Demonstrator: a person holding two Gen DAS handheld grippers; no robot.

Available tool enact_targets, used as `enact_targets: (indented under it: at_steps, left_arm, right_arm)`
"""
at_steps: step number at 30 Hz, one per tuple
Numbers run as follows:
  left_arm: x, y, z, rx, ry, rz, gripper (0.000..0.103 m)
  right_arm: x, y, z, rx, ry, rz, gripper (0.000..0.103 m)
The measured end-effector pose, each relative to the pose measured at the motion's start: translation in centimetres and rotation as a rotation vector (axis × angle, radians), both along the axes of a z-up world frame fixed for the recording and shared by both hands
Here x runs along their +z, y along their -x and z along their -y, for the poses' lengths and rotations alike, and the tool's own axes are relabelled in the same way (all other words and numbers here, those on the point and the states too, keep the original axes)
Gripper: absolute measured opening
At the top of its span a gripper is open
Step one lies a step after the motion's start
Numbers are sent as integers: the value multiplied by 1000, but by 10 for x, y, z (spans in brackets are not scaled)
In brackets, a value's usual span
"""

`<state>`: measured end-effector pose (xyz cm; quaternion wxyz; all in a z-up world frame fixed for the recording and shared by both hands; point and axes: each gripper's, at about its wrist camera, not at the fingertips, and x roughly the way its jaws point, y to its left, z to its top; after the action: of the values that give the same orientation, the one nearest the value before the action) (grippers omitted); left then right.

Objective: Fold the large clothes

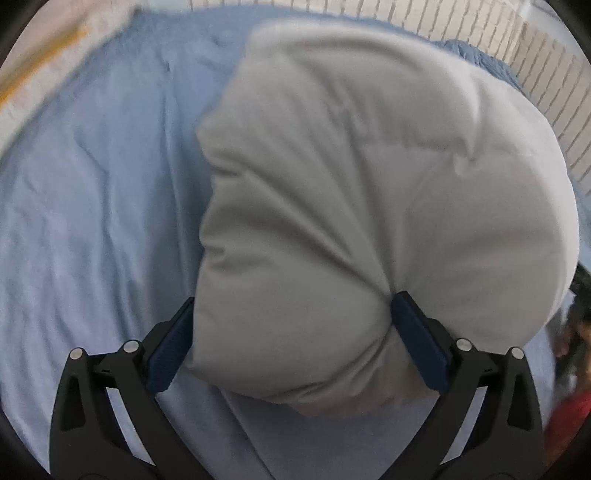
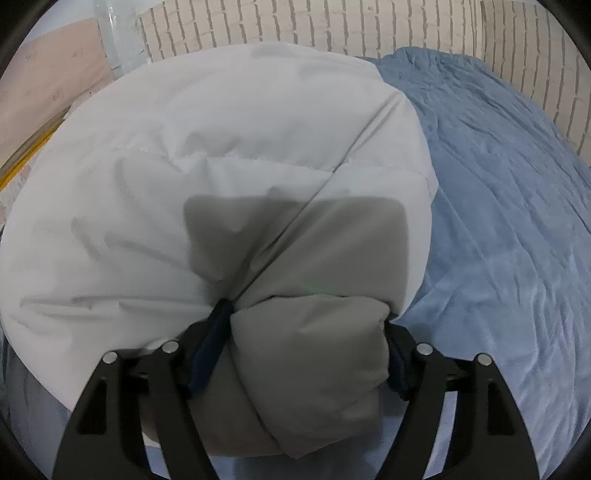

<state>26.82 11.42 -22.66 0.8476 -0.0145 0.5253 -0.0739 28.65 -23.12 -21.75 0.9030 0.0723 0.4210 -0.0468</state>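
A puffy quilted white-and-grey padded jacket [image 1: 369, 192] lies bunched on a blue bed sheet [image 1: 92, 221]. My left gripper [image 1: 295, 310] is shut on a thick fold of the jacket, blue pads pressing on both sides. In the right wrist view the jacket [image 2: 221, 155] shows white on top with a grey part near me. My right gripper [image 2: 306, 317] is shut on that grey fold, with a seam running diagonally away from it.
The blue sheet [image 2: 498, 221] covers the bed to the right of the jacket. A white brick-pattern wall [image 2: 332, 26] stands behind the bed. A pale panel with a yellow strip [image 1: 44, 81] lies at the far left. Dark and red items [image 1: 569, 387] sit at the right edge.
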Motion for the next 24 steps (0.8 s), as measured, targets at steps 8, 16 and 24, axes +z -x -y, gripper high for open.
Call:
enact_targets:
  at_steps: [8, 16, 24]
  left_arm:
    - [-18, -14, 2, -12, 139, -34, 100]
    - [-18, -32, 7, -2, 175, 46, 100]
    - [-7, -20, 46, 30, -60, 145, 93]
  right_arm:
    - [-1, 3, 0, -10, -7, 10, 76]
    - [-2, -4, 14, -33, -63, 28, 81]
    - [-8, -11, 31, -42, -220, 16, 85]
